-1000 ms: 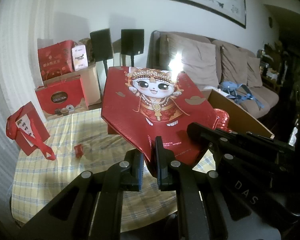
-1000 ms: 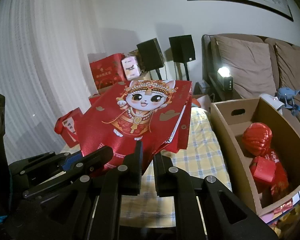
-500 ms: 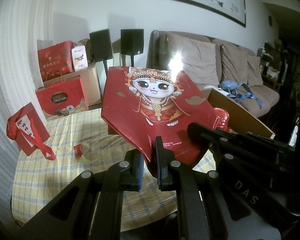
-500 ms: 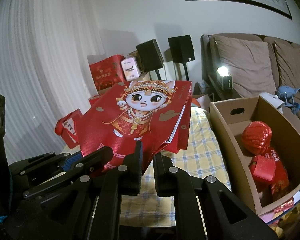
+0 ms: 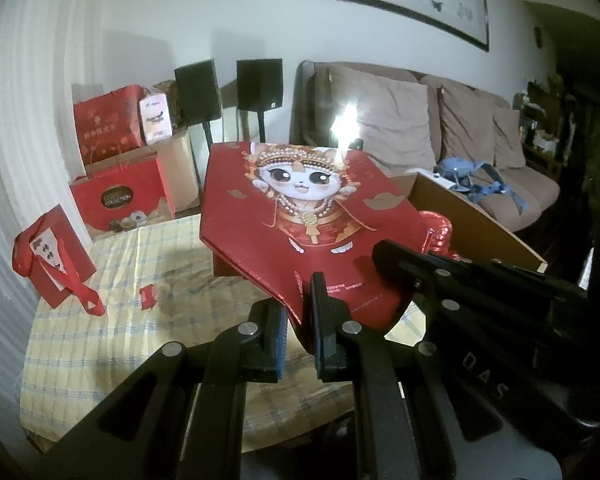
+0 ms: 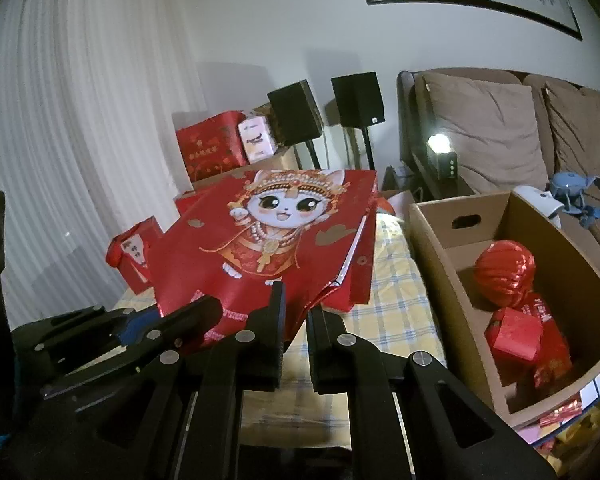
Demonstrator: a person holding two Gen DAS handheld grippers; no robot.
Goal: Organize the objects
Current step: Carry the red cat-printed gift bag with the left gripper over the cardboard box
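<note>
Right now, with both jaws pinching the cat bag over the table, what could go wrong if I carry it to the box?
1. Both grippers, left and right, hold only the near edge of the cat bag; the thin paper may tear or slip.
2. The bag's far end hangs free and could catch the box wall.
3. The lantern and red packets already fill part of the box, so the bag may not lie flat.

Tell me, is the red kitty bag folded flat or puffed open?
Folded flat. The red kitty bag is held up off the table like a thin sheet, its near edge pinched by the left gripper and right gripper.
</note>
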